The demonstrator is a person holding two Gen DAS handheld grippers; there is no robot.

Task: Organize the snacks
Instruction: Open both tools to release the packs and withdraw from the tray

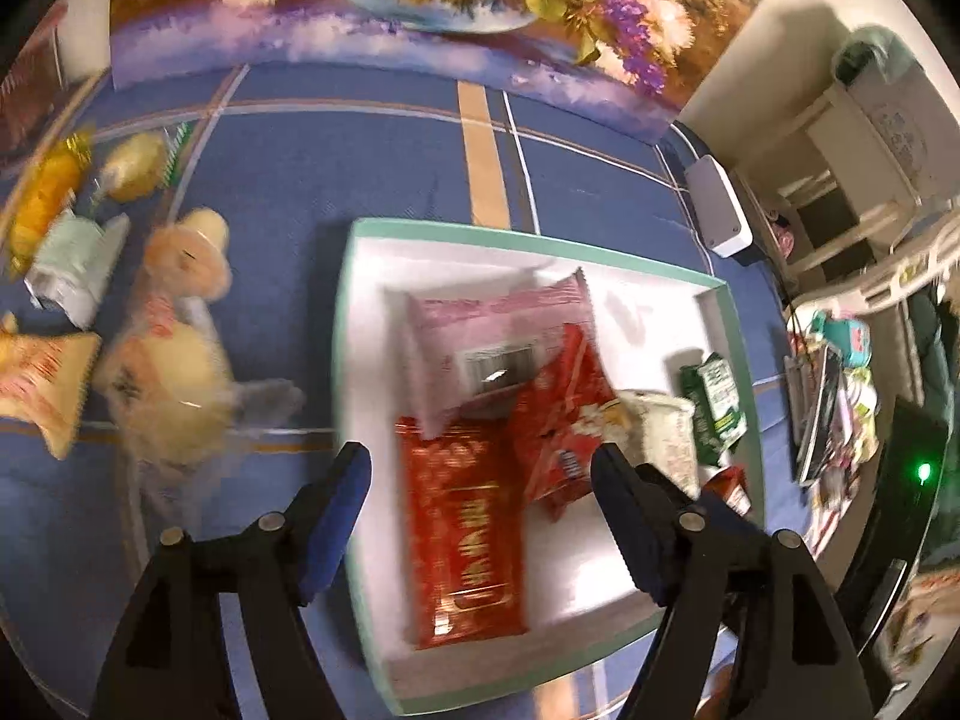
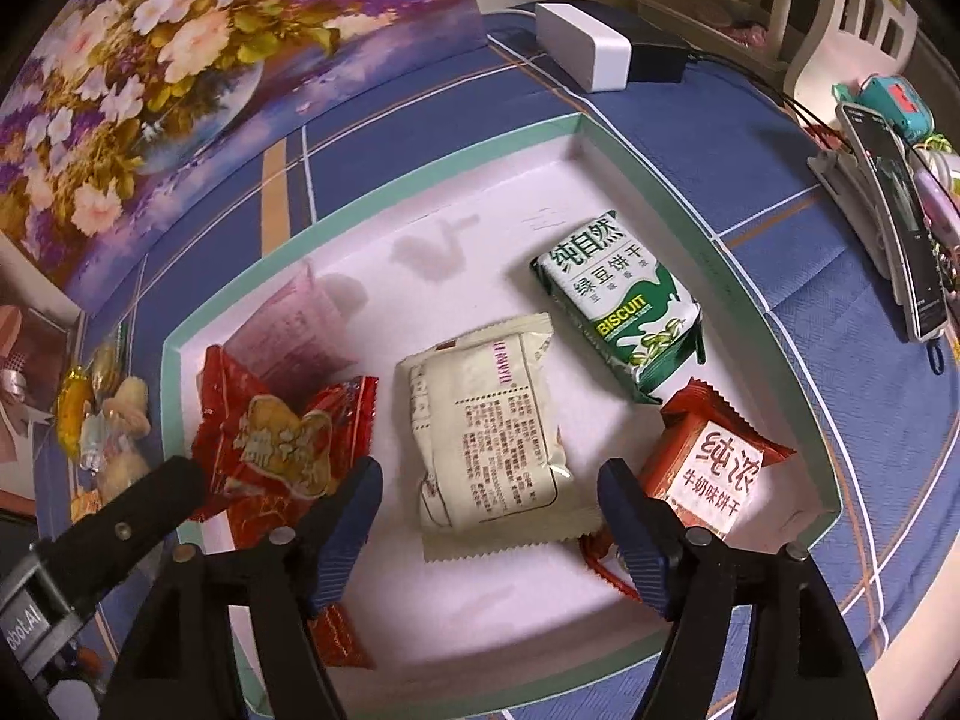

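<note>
A white tray with a green rim [image 1: 360, 360] [image 2: 384, 186] sits on the blue tablecloth and holds several snack packets: a long red packet [image 1: 462, 540], a pink one [image 1: 498, 324], a red popcorn packet [image 1: 564, 414] [image 2: 282, 444], a cream packet [image 2: 486, 426], a green biscuit packet [image 2: 624, 306] [image 1: 714, 408] and an orange-red biscuit packet [image 2: 714, 468]. My left gripper [image 1: 480, 510] is open and empty above the long red packet. My right gripper [image 2: 489, 516] is open and empty above the cream packet. Loose snacks [image 1: 78, 240] [image 2: 102, 420] lie left of the tray.
A floral painting [image 1: 390, 6] [image 2: 180, 60] leans at the table's back. A white box [image 1: 717, 210] [image 2: 585, 48] sits beyond the tray. A phone on a stand [image 2: 894, 210] and clutter lie at the right edge. The left gripper's arm [image 2: 108, 540] shows at lower left.
</note>
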